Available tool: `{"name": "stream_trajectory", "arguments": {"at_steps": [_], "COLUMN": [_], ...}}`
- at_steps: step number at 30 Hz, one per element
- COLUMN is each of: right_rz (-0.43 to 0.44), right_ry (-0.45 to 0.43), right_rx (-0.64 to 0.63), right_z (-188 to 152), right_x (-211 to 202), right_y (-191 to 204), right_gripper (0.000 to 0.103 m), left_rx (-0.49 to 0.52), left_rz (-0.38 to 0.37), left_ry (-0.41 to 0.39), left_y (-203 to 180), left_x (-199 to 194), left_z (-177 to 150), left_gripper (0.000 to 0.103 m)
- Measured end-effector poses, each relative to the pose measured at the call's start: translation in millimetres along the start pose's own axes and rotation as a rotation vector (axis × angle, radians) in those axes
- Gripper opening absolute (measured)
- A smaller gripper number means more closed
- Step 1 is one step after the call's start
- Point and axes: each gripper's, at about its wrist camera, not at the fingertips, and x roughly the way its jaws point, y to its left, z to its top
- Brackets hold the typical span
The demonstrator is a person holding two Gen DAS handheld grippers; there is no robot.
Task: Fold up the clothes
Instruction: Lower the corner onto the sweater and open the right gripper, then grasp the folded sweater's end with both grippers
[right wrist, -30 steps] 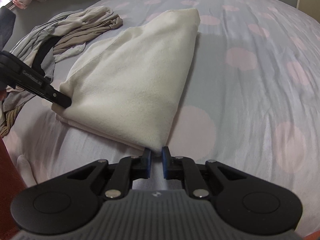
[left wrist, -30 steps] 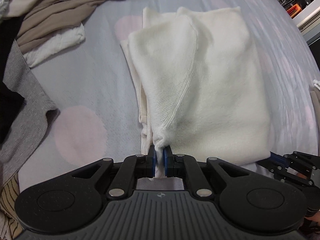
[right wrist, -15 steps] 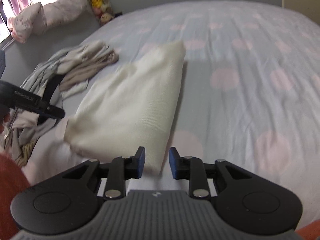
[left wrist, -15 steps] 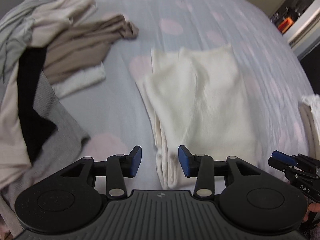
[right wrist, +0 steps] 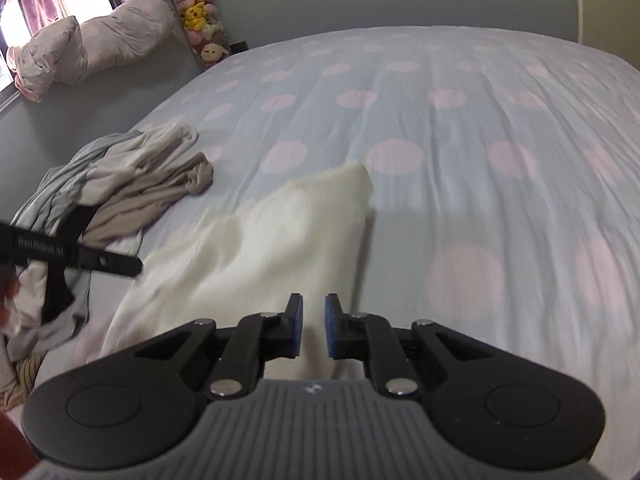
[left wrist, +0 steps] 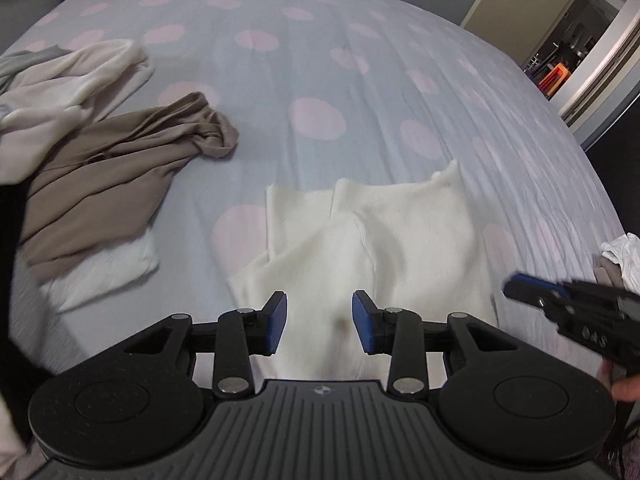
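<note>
A folded cream knit sweater [left wrist: 368, 248] lies flat on the dotted bed. My left gripper [left wrist: 319, 326] hovers open above its near edge, with nothing between the blue pads. In the right wrist view the same sweater [right wrist: 256, 256] stretches away to the left. My right gripper [right wrist: 313, 330] is raised over its near corner with the jaws a little apart, holding nothing. The right gripper [left wrist: 568, 312] also shows at the right edge of the left wrist view, and the left gripper's finger [right wrist: 72, 258] at the left of the right wrist view.
A heap of unfolded clothes [left wrist: 100, 168], brown, white, grey and black, lies left of the sweater, seen too as the pile [right wrist: 120, 184]. The pale blue sheet [right wrist: 460, 160] with pink dots spreads wide to the right. Small white clothes [left wrist: 624, 256] lie at the right edge. A pillow [right wrist: 88, 44] rests by the window.
Both grippers let go of the sweater's near edge, opened, and rose up and back from it. The sweater stays folded on the bed.
</note>
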Motion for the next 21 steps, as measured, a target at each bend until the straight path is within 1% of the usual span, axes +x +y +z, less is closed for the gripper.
{"name": "stream_trajectory", "arguments": {"at_steps": [4,7,10,14,16,21], "right_rz": [0.001,-0.022,-0.035,-0.027,-0.030,-0.034], "right_ry": [0.005,0.041,0.056,0.046,0.043,0.045], "right_rx": [-0.030,-0.043,-0.039,-0.039,-0.042,-0.043], "right_z": [26.4,33.4,36.7,45.7,50.1,56.3], "right_x": [31.5,58.8,79.9,93.5,98.8,109.0], "right_y": [-1.0,-5.4,-12.2,-15.1,-16.2,-19.2], "right_gripper": [0.013,0.011,0.011,0.011,0.008,0.006], "left_rx": [0.016,0.035,0.025,0.018,0.022,0.008], "left_rz": [-0.012,0.032,0.013,0.000,-0.001,-0.003], "left_ry": [-0.006,0.040,0.055,0.071,0.076,0.070], "left_y": [-1.6,3.4,12.2,16.7,16.7,17.6], "left_x": [17.6,31.5,37.6,40.9,41.4,41.8], "left_z": [10.9,10.5,7.1,7.6,7.9,6.2], "left_gripper": [0.033,0.033,0.030,0.029,0.029,0.029]}}
